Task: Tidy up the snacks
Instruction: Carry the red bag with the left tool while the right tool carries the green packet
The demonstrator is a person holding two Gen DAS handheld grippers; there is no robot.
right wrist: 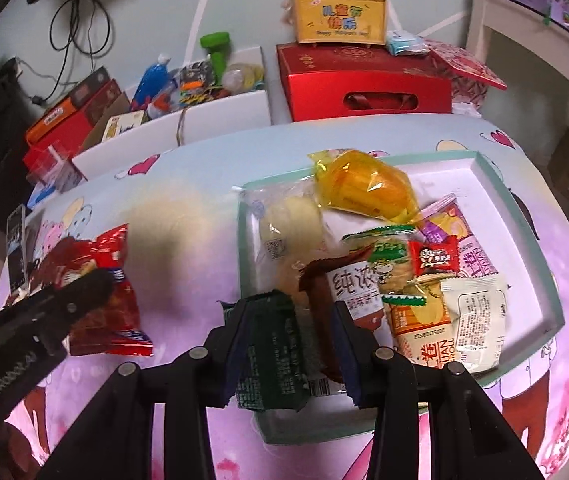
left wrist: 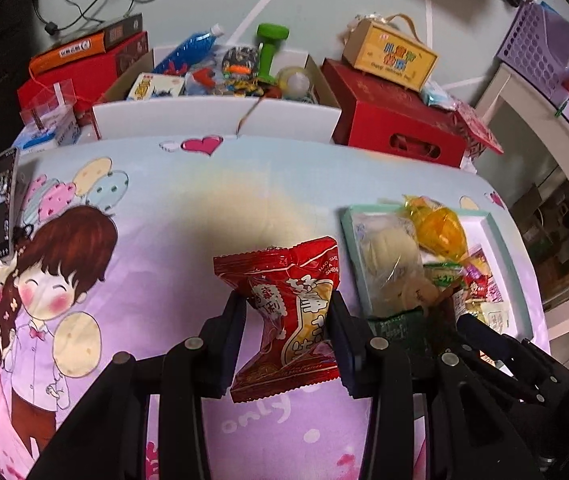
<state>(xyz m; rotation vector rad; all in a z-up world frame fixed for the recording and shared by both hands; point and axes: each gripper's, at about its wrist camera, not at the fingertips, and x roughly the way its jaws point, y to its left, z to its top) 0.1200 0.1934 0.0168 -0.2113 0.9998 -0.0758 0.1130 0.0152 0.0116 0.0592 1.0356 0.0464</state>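
My left gripper (left wrist: 287, 306) is shut on a red snack packet (left wrist: 284, 272), held above the cartoon-print cloth just left of the teal-rimmed tray (left wrist: 484, 213). In the right wrist view that same red packet (right wrist: 100, 280) shows at the far left. My right gripper (right wrist: 291, 308) is shut on a dark green packet (right wrist: 272, 352) at the near left corner of the tray (right wrist: 316, 428). The end of a brown packet (right wrist: 348, 284) also lies between its fingers. Several snacks fill the tray, among them a yellow-wrapped one (right wrist: 364, 188) and a clear-wrapped bun (right wrist: 288, 220).
A white cardboard box (left wrist: 212, 118) of assorted items stands behind the cloth. Right of it is a red gift box (left wrist: 396, 120) with a yellow carry box (left wrist: 392, 58) on top. A phone (left wrist: 0, 204) lies at the cloth's left edge. Red boxes (left wrist: 80, 72) are stacked at the back left.
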